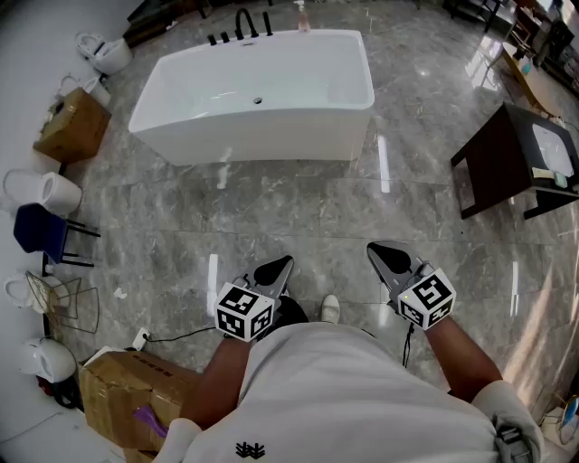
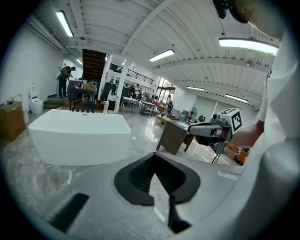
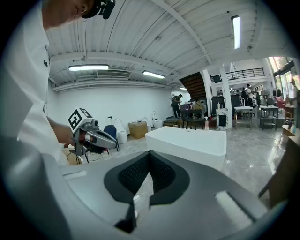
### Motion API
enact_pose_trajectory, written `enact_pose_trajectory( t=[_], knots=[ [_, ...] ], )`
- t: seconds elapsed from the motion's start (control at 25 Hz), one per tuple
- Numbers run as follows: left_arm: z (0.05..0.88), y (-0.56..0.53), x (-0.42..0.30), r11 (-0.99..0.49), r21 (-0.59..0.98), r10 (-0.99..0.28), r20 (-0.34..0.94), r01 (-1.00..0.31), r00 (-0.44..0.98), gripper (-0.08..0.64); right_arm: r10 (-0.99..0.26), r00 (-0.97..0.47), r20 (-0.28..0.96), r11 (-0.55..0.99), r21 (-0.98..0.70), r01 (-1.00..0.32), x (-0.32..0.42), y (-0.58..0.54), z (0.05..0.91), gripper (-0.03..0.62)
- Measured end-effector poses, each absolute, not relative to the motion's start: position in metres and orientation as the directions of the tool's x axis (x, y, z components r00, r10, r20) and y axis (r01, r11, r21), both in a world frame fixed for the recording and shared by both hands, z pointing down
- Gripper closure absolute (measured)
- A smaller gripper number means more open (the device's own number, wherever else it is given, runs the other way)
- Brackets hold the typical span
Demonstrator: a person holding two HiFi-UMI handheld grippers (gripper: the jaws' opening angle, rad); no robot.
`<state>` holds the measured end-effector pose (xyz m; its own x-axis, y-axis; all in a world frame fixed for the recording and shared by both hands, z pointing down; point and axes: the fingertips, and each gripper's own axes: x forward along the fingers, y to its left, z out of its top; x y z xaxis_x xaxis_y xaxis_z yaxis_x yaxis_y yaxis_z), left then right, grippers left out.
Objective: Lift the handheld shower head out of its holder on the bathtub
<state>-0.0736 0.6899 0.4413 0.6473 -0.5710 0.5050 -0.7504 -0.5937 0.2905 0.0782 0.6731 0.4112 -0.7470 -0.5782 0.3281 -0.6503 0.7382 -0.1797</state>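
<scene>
A white freestanding bathtub (image 1: pixel 258 95) stands on the grey marble floor well ahead of me. A row of black tap fittings (image 1: pixel 242 25) rises from its far rim. The handheld shower head is among them, too small to pick out. The same fittings (image 2: pixel 84 108) (image 3: pixel 192 123) show small in both gripper views. My left gripper (image 1: pixel 286 262) and right gripper (image 1: pixel 373 247) are held close to my body, far short of the tub. Both are shut with nothing between the jaws. Each gripper view shows its own closed jaws, the left gripper (image 2: pixel 154 157) and the right gripper (image 3: pixel 149 154).
A dark side table (image 1: pixel 507 163) stands right of the tub. Cardboard boxes (image 1: pixel 72 125), toilets (image 1: pixel 45 190) and a blue chair (image 1: pixel 43 231) line the left wall. A soap bottle (image 1: pixel 301 14) stands beyond the tub's far end. People stand far behind the tub.
</scene>
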Motion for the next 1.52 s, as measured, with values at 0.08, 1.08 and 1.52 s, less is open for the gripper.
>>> enact_pose_trajectory(
  t=[0.08,1.08,1.52],
  knots=[
    [0.442,0.681,-0.071,-0.604,0.274,-0.566,0.514,-0.749,0.645,0.557,-0.586,-0.746,0.315,0.733,-0.186,-0.654,0.082,0.665,0.413,0.583],
    [0.456,0.426,-0.058,-0.632,0.293,-0.597,0.406,-0.717,0.692,0.387,-0.640,-0.669,0.378,0.683,-0.117,-0.721,0.101,0.462,0.401,0.474],
    [0.466,0.363,-0.116,-0.546,0.287,-0.673,0.409,-0.787,0.616,0.367,-0.620,-0.685,0.382,0.732,-0.032,-0.680,0.061,0.385,0.385,0.552]
  ],
)
